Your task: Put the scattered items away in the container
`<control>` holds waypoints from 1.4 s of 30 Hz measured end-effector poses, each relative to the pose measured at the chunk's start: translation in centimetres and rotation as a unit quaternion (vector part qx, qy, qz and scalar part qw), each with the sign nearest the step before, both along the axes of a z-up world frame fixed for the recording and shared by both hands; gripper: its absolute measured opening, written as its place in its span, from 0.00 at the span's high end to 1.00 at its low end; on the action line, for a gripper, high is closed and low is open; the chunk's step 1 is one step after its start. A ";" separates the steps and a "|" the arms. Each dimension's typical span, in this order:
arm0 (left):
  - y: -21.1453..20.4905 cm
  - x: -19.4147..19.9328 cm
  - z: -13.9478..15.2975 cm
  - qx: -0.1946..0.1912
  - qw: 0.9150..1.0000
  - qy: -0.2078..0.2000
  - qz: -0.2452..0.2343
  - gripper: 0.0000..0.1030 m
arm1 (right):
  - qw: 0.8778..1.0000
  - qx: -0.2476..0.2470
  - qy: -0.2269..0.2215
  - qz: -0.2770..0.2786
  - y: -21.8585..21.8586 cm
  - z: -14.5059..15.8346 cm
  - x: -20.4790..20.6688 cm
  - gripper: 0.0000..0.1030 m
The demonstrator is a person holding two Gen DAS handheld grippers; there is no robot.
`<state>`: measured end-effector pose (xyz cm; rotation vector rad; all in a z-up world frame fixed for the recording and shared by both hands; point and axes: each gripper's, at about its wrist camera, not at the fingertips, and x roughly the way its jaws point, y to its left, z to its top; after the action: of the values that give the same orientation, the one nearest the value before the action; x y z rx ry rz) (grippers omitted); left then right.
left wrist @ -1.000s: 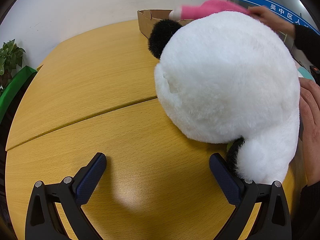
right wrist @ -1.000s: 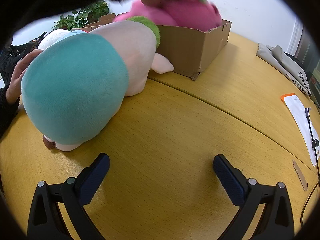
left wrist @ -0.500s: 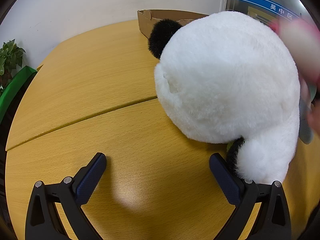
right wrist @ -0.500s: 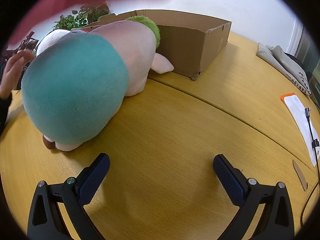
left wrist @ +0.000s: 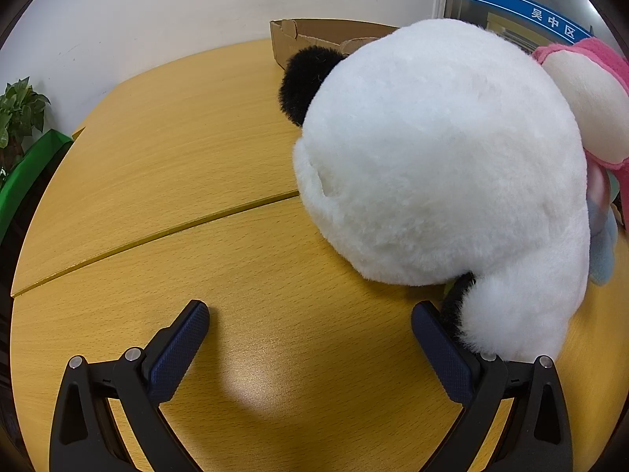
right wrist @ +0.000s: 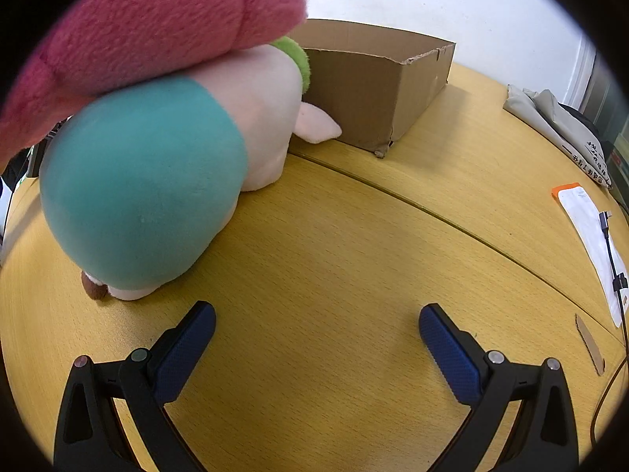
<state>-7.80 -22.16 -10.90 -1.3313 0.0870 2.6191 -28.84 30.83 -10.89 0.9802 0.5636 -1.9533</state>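
Left tongs (left wrist: 310,324): released, jaws spread wide over the surface (left wrist: 165,165), with the white panda plush (left wrist: 440,165) ahead and to the right, its fur touching the right finger. Right tongs (right wrist: 317,326): released and empty; the teal-and-cream plush (right wrist: 157,173) lies ahead-left, a pink plush (right wrist: 157,23) on top. The cardboard box (right wrist: 373,90) stands beyond the teal-and-cream plush, touching it.

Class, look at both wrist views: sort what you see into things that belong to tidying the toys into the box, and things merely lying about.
Belongs to the job:
white plush
teal and pink plush
pink plush
cardboard box

Just lying about:
white packet
cable
folded cloth bag
potted plant
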 end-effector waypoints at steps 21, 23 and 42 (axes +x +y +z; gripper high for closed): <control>0.1 0.1 0.0 0.001 1.000 0.000 0.002 0.00 | 1.000 0.000 0.000 0.001 0.0 0.0 0.0 0.00; 0.1 0.1 0.0 0.001 1.000 0.000 0.003 0.00 | 1.000 0.000 0.000 0.001 0.0 0.0 0.0 0.00; 0.2 0.1 0.0 0.003 1.000 0.002 0.006 0.00 | 1.000 0.000 0.000 0.001 0.0 -0.1 0.1 0.00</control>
<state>-7.68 -21.96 -10.89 -1.3287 0.0728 2.6311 -28.75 30.84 -10.95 0.9793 0.5637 -1.9505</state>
